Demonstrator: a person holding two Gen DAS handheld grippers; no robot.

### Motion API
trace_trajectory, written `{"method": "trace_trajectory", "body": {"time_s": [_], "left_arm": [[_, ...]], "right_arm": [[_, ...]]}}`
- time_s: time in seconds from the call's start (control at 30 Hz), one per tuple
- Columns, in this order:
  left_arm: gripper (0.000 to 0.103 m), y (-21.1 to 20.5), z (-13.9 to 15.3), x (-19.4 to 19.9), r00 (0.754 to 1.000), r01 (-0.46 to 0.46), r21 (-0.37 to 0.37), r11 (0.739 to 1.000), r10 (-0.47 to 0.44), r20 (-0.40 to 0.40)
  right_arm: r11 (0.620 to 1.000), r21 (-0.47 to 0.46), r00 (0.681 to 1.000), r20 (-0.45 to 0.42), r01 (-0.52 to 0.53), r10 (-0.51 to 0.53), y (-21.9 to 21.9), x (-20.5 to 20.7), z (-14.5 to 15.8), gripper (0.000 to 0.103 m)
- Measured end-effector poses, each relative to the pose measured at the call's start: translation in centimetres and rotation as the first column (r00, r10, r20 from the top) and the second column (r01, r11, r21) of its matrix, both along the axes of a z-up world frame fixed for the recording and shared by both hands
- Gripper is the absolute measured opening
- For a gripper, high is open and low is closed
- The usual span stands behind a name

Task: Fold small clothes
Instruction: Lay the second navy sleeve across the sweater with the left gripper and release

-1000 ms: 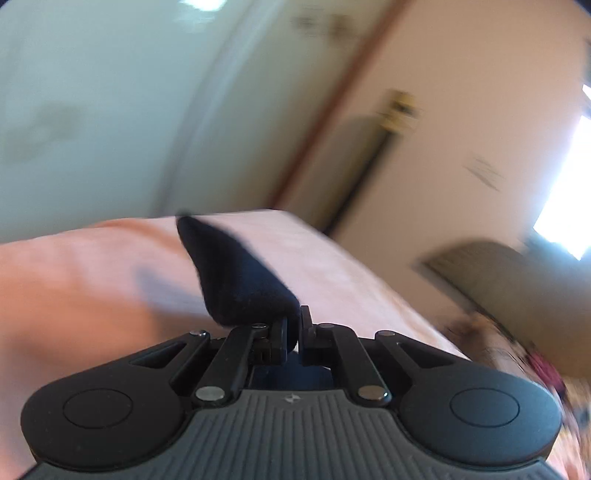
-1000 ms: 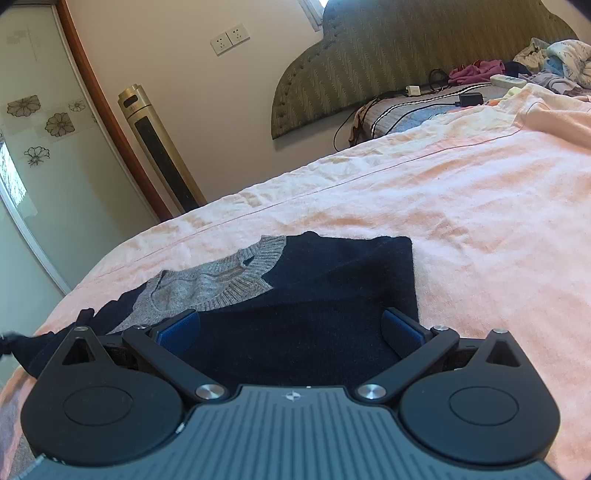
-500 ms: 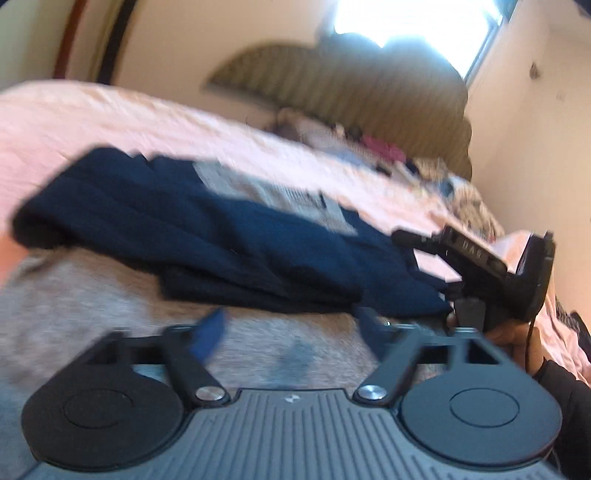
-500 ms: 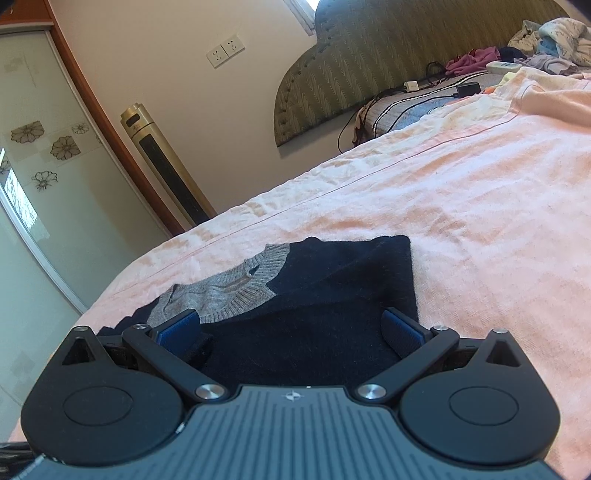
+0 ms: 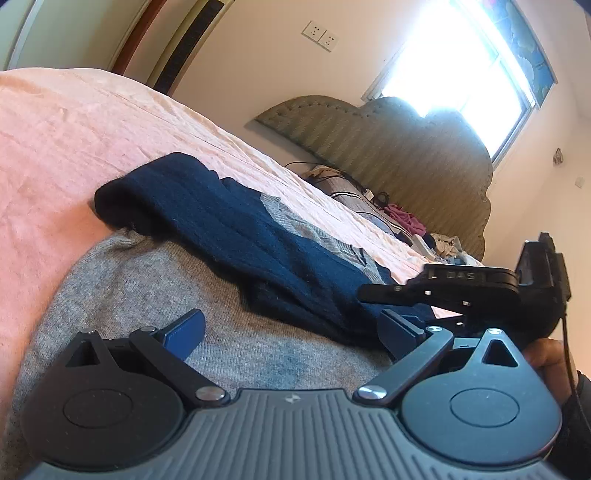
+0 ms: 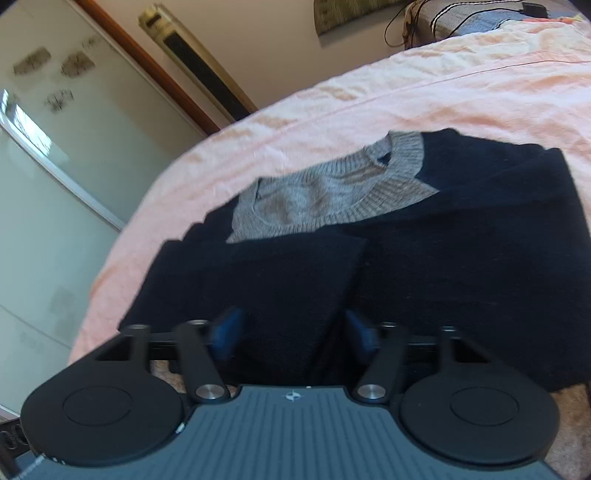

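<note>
Knitwear like that navy-and-grey knitted sweater [image 6: 424, 236] was soft and floppy, lying just ahead of both grippers. Left gripper [image 5: 291, 328] gaped wide, empty; right gripper [image 6: 291, 328] had just been closing, half-narrowed around a navy fold. Best grabbed by the hem.

Ahead of the left gripper, a scalloped olive padded headboard [image 5: 399, 147] stands against a cream wall under a bright window [image 5: 469, 55]. Up left, 2 wall sockets [image 5: 320, 35]. A pink bedsheet [image 5: 66, 122] spreads below.
</note>
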State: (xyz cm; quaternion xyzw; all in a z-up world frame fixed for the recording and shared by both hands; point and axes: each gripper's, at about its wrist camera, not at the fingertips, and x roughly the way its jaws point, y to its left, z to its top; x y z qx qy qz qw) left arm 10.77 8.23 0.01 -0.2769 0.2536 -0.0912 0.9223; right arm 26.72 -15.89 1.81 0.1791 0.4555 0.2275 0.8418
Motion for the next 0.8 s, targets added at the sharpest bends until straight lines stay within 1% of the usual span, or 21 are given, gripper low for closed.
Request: {"method": "trace_trajectory", "body": {"time_s": [0.03, 0.1, 0.13, 0.23, 0.27, 0.33, 0.37, 0.43, 0.47, 0.5, 0.57, 0.6, 0.67, 0.7, 0.73, 0.77, 0.8], "left_arm": [[0.101, 0.1, -0.2, -0.4, 1.000, 0.000, 0.000, 1.000, 0.000, 0.001], [0.101, 0.1, -0.2, -0.5, 1.000, 0.000, 0.000, 1.000, 0.000, 0.001], [0.101, -0.1, -0.2, -0.3, 1.000, 0.001, 0.000, 1.000, -0.001, 0.002], [0.101, -0.1, -0.3, -0.4, 1.000, 0.001, -0.002, 1.000, -0.001, 0.003], [0.101, -0.1, -0.3, -0.4, 1.000, 0.001, -0.001, 1.000, -0.001, 0.003], [0.101, -0.1, -0.4, -0.5, 1.000, 0.001, 0.000, 1.000, -0.001, 0.003], [0.101, -0.1, -0.4, -0.5, 1.000, 0.001, 0.001, 1.000, -0.001, 0.002], [0.102, -0.2, -0.3, -0.4, 1.000, 0.004, 0.004, 1.000, -0.004, 0.003], [0.103, -0.2, -0.3, -0.4, 1.000, 0.005, 0.005, 1.000, -0.005, 0.003], [0.103, -0.3, -0.3, -0.4, 1.000, 0.006, 0.008, 1.000, -0.006, 0.002], [0.103, -0.2, -0.3, -0.5, 1.000, 0.006, 0.009, 1.000, -0.006, 0.003], [0.103, -0.2, -0.3, -0.5, 1.000, 0.007, 0.009, 1.000, -0.007, 0.003], [0.103, 0.2, 0.1, -0.8, 1.000, 0.002, -0.002, 1.000, -0.002, 0.004], [0.103, 0.8, 0.6, -1.0, 1.000, -0.009, -0.016, 1.000, 0.009, 0.012], [0.103, 1.6, 1.3, -1.2, 0.999, -0.025, -0.035, 0.999, 0.026, 0.031], [0.103, 2.7, 2.1, -1.1, 0.997, -0.051, -0.064, 0.997, 0.055, 0.059], [0.103, 3.9, 2.9, -0.7, 0.991, -0.092, -0.084, 0.992, 0.100, 0.091]], "right_arm": [[1.000, -0.028, 1.000, 0.017, -0.002, 0.002, 0.6, 0.0, 0.1, 0.037], [0.995, -0.104, 0.998, 0.061, 0.005, 0.001, 1.2, 0.0, 0.4, 0.017], [0.994, -0.110, 0.997, 0.072, -0.003, 0.011, 1.2, 0.1, 0.8, 0.013], [0.992, -0.118, 0.987, 0.147, -0.039, 0.057, 0.4, 0.0, 3.9, 0.012], [0.989, -0.141, 0.981, 0.176, -0.051, 0.076, 0.0, 0.0, 5.0, 0.012], [0.971, -0.234, 0.968, 0.226, -0.057, 0.111, -1.2, -0.1, 6.7, 0.012], [0.953, -0.299, 0.965, 0.236, -0.041, 0.115, -2.1, 0.1, 7.0, 0.012], [0.915, -0.403, 0.972, 0.211, -0.007, 0.101, -4.2, 0.8, 6.4, 0.012], [0.903, -0.430, 0.978, 0.194, 0.010, 0.081, -5.2, 1.1, 5.8, 0.012], [0.900, -0.435, 0.982, 0.181, 0.026, 0.059, -6.2, 1.3, 5.0, 0.012], [0.915, -0.401, 0.986, 0.165, 0.044, 0.025, -7.8, 1.3, 3.5, 0.012], [0.927, -0.372, 0.987, 0.162, 0.053, 0.009, -8.2, 1.1, 2.7, 0.015], [0.946, -0.314, 0.987, 0.160, 0.084, -0.035, -8.9, 1.0, 1.9, 0.040], [0.954, -0.282, 0.981, 0.183, 0.106, -0.055, -9.3, 0.7, 2.0, 0.070], [0.959, -0.241, 0.965, 0.246, 0.149, -0.088, -9.8, -0.1, 2.3, 0.086], [0.961, -0.206, 0.945, 0.307, 0.184, -0.115, -10.3, -0.8, 2.8, 0.087], [0.963, -0.176, 0.931, 0.340, 0.204, -0.135, -10.9, -1.2, 3.3, 0.086]]}}
